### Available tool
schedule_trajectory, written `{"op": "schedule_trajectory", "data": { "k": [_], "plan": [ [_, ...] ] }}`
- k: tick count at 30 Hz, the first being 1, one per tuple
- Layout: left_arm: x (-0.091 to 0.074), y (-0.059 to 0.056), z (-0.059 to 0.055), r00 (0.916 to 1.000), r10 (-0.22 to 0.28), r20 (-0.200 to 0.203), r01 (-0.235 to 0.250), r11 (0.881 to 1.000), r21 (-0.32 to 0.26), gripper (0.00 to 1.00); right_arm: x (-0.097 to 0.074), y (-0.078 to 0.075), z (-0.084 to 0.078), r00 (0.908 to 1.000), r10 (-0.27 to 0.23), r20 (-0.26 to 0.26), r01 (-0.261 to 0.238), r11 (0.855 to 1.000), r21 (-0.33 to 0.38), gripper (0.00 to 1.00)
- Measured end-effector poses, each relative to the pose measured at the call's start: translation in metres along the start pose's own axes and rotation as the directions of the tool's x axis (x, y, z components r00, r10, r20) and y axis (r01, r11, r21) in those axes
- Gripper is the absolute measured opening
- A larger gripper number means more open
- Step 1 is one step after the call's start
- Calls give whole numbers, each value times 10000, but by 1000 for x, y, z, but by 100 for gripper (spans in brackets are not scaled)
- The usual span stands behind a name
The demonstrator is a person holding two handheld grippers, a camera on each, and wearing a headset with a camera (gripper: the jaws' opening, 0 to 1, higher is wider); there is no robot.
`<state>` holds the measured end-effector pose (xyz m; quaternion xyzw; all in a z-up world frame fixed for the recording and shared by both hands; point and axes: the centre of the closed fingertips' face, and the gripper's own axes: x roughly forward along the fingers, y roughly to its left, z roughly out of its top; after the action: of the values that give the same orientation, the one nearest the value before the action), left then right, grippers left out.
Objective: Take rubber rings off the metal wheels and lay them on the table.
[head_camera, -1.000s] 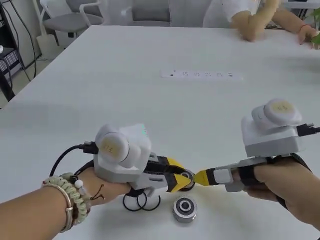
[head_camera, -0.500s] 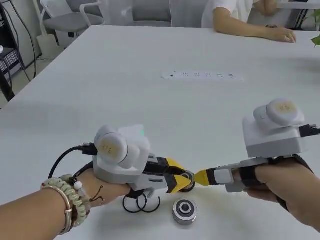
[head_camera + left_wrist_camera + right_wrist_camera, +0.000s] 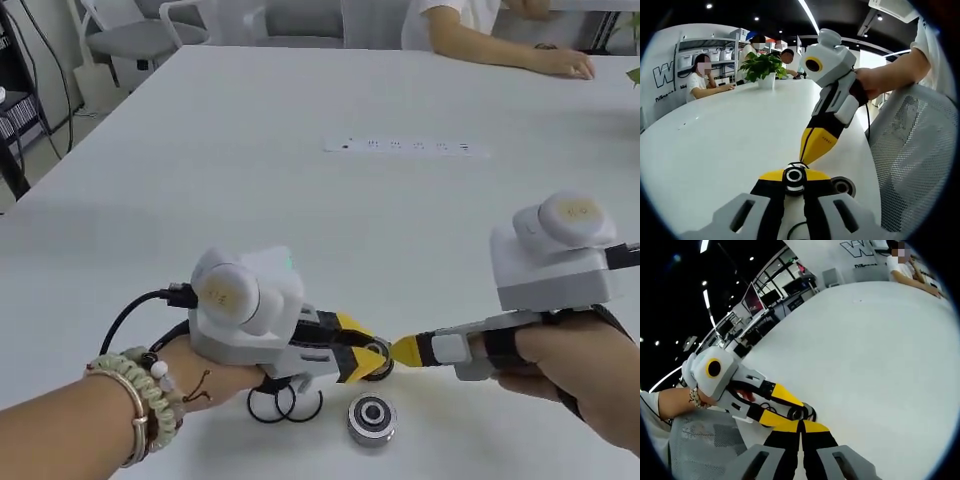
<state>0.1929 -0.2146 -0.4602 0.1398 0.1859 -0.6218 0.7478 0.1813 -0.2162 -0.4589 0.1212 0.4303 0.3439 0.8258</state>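
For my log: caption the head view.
Left gripper clamps a metal wheel as the right gripper touches it; two rubber rings and another wheel lie on the table.

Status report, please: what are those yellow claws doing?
Left gripper clamps wheel. Right gripper shut, tip at its rim. Two rings, second wheel on table.

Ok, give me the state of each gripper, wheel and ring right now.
Left gripper: shut on the held wheel.
Held wheel: clamped between the left jaws.
Right gripper: shut, tips at the held wheel's rim; whether they pinch a ring is unclear.
Second wheel: lying flat on the table, untouched.
Two rubber rings: off, lying overlapped on the table.
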Motion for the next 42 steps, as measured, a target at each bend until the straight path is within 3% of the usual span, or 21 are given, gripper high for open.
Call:
{"op": "schedule_trajectory", "data": {
  "k": [20, 28, 42],
  "plan": [
    [2, -1, -1, 9999, 7, -125, -3, 9995, 312, 8, 0, 2, 4, 9999, 142, 27, -142, 9997, -220, 0],
    [2, -1, 0, 9999, 51, -122, -47, 9996, 286, 8, -2, 10, 8, 9992, 326, 247, -321, 9992, -226, 0],
    [0, -2, 0, 9968, 72, -800, -32, 9988, 494, 8, -4, -5, 7, 9992, -291, 276, 289, 9995, 97, 0]
  ]
}}
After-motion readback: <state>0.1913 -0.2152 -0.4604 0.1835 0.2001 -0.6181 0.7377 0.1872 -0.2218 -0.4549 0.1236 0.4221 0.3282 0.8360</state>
